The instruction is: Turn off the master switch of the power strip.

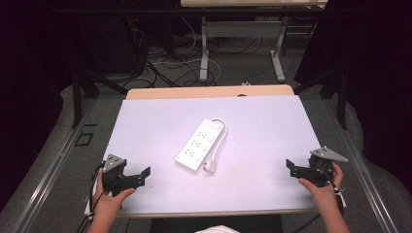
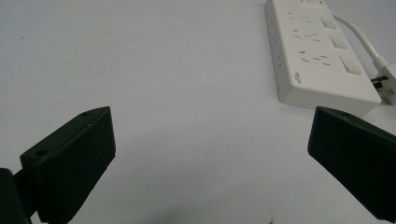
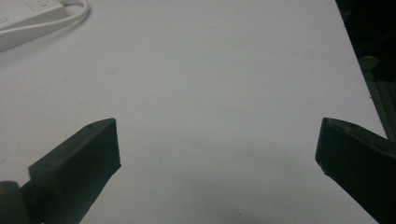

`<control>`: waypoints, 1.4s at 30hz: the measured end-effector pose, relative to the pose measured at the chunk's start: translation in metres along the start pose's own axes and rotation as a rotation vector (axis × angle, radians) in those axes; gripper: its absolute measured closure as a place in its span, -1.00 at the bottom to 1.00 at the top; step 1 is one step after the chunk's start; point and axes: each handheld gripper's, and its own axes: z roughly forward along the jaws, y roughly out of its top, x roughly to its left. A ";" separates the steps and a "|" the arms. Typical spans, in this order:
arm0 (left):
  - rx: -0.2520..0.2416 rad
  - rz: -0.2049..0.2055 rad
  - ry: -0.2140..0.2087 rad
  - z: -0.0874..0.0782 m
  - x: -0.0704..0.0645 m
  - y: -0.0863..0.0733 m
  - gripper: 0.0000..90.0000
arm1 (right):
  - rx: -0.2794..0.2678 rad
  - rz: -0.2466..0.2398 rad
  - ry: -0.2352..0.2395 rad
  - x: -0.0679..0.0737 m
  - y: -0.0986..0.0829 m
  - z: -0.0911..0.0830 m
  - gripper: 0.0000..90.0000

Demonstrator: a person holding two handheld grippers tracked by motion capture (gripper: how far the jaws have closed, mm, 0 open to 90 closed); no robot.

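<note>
A: While both hands wait at the near corners, where is the power strip (image 1: 200, 144)?

B: It lies mid-table, well apart from both, its plug (image 1: 211, 166) beside the near end.

A: And the claws?

B: The left gripper (image 1: 137, 177) is spread wide and empty; the right gripper (image 1: 297, 170) too.

A: Which step is this?

B: I think the approach. Next, one gripper must reach the strip and close on it.

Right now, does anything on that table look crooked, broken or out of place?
Nothing looks broken or spilled. The white power strip lies at a slant across the table, its cord looped back along one side so the plug rests by its near end, plugged into nothing. Both grippers, left and right, are open and apart from it.
</note>
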 end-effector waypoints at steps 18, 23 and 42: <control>0.001 0.001 -0.001 -0.004 -0.005 -0.005 -0.97 | 0.039 -0.073 0.035 0.021 0.009 0.007 -1.00; -0.001 -0.001 -0.003 -0.007 -0.005 -0.006 -0.97 | 0.052 -0.094 0.059 0.030 0.014 0.012 -1.00; -0.001 -0.010 0.002 -0.009 -0.004 -0.008 -0.97 | 0.085 -0.161 0.108 0.057 0.038 0.027 -0.97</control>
